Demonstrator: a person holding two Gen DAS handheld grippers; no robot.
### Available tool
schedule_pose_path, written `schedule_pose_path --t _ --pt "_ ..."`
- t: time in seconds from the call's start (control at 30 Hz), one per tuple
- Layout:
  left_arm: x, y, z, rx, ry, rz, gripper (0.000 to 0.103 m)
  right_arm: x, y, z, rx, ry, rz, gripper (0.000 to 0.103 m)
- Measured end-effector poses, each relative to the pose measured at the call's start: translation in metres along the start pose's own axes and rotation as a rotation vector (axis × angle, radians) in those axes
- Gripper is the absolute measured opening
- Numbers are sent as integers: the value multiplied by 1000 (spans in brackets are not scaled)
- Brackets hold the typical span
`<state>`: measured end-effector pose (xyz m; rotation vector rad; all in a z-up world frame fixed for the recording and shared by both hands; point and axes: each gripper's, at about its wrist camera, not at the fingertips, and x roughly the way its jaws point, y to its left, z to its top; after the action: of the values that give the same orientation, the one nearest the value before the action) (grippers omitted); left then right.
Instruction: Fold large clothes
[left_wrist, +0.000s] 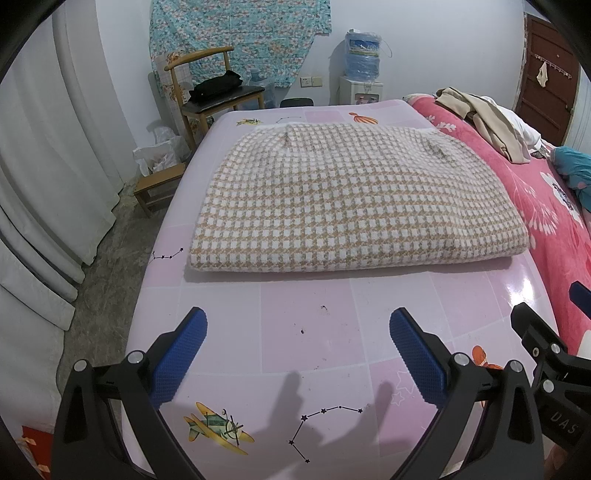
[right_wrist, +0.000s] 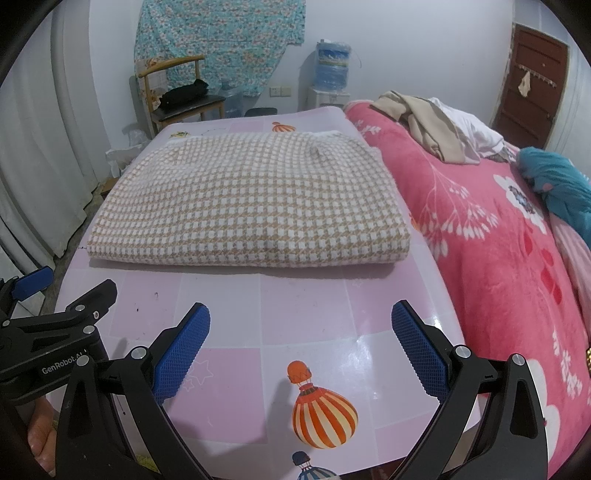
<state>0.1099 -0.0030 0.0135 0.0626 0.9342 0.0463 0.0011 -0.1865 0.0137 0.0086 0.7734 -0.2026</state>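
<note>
A beige-and-white checked garment (left_wrist: 354, 199) (right_wrist: 255, 199) lies folded into a thick rectangle on the pink patterned table (left_wrist: 306, 325) (right_wrist: 306, 317). My left gripper (left_wrist: 297, 325) hovers open over the near part of the table, short of the garment's front fold, with nothing between its blue pads (left_wrist: 177, 358). My right gripper (right_wrist: 301, 319) is also open and empty, just to the right of the left one, likewise short of the fold. Each gripper shows at the edge of the other's view: the right gripper (left_wrist: 550, 347) and the left gripper (right_wrist: 55, 314).
A pink floral blanket (right_wrist: 491, 229) covers a bed along the table's right side, with beige and white clothes (right_wrist: 428, 125) and a teal item (right_wrist: 557, 177) on it. A wooden chair (left_wrist: 210, 92), a low stool (left_wrist: 155, 188), a water dispenser (left_wrist: 360, 74) and white curtains (left_wrist: 48, 166) stand behind and left.
</note>
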Motion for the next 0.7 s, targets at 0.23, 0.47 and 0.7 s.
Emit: schedule_pose_path --t 0.23,0.47,0.7 --pt "0 0 0 0 0 0 97 0 1 0 1 0 -2 95" --pt "1 1 0 -1 -1 0 97 0 1 -1 -1 1 -2 95" --pt "1 1 0 -3 1 -1 97 2 1 -1 -4 2 -2 95"
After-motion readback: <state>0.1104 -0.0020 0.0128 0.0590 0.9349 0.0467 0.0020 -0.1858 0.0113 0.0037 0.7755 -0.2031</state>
